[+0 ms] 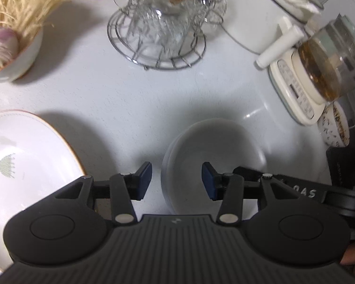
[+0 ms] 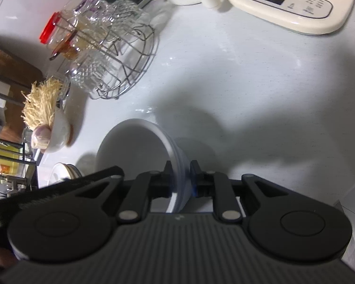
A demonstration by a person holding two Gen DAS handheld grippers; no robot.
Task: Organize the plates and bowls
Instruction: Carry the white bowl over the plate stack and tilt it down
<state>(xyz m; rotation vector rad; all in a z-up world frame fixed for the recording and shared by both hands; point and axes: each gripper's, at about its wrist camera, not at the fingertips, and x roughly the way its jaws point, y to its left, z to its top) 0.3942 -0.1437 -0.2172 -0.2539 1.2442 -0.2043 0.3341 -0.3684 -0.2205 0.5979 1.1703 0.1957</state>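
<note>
Nearest in the right wrist view, the right gripper [image 2: 180, 179] is clamped on the rim of a white bowl [image 2: 139, 146], one finger inside the wall and one outside. The bowl tilts, its open side facing left. In the left wrist view, the left gripper [image 1: 176, 179] stands about half open and holds nothing; the same bowl lies just beyond and between its fingers, with the right gripper's black arm at its right edge. To the near left, a flowered plate [image 1: 23, 156] rests flat on the white worktop [image 1: 130, 99], apart from the bowl.

Farther off, a small bowl [image 1: 19, 54] at far left holds straw and garlic. A wire rack [image 1: 156, 40] of glassware stands at far centre. A cream kettle base [image 1: 293, 90] with a glass pot sits far right.

The sorting looks early: one bowl is gripped but not yet set anywhere. The plate and the small bowl appear still to be dealt with.
</note>
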